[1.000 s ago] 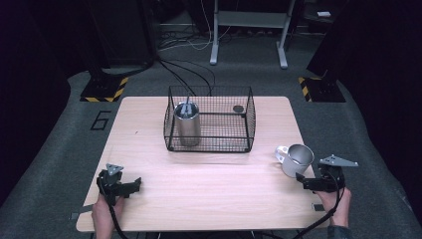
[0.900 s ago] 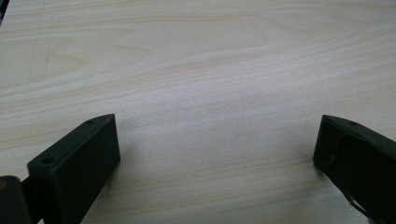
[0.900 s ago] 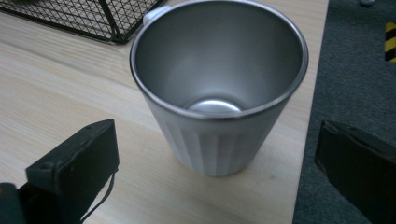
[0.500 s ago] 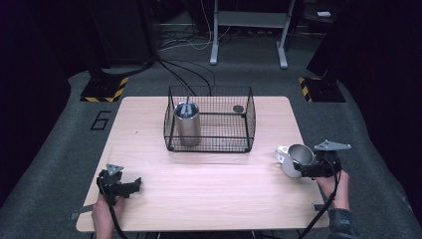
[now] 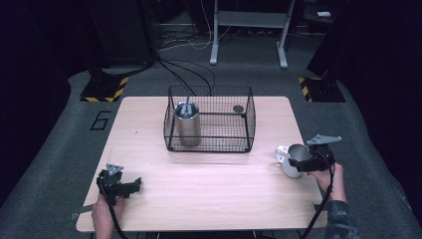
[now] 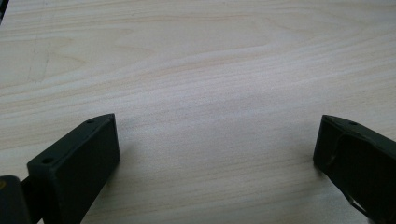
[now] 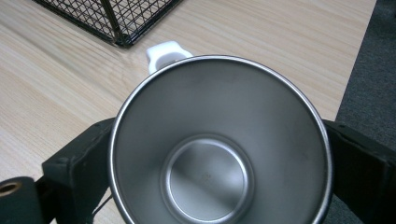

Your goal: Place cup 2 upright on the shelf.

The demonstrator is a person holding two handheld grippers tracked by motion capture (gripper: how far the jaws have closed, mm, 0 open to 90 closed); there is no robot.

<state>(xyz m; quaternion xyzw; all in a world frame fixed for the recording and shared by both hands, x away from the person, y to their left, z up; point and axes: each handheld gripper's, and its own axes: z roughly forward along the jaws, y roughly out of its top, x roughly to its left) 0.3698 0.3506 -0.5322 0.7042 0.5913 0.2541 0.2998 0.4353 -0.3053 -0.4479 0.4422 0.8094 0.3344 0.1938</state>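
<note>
A shiny steel cup with a white handle (image 5: 293,158) is squeezed between the jaws of the right gripper (image 5: 304,163), near the right edge of the pale wooden table (image 5: 209,184). It is likely meant for the black wire basket (image 5: 209,119), so a lift over its wall is needed next. The left gripper (image 5: 124,186) rests wide apart and empty.

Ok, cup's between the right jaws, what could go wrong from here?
1. The right gripper straddles the round steel cup; on smooth metal, the grip may slip or let it tilt.
2. The cup's white handle points toward the wire basket and could catch its mesh.
3. The cup sits near the table's right edge.
</note>
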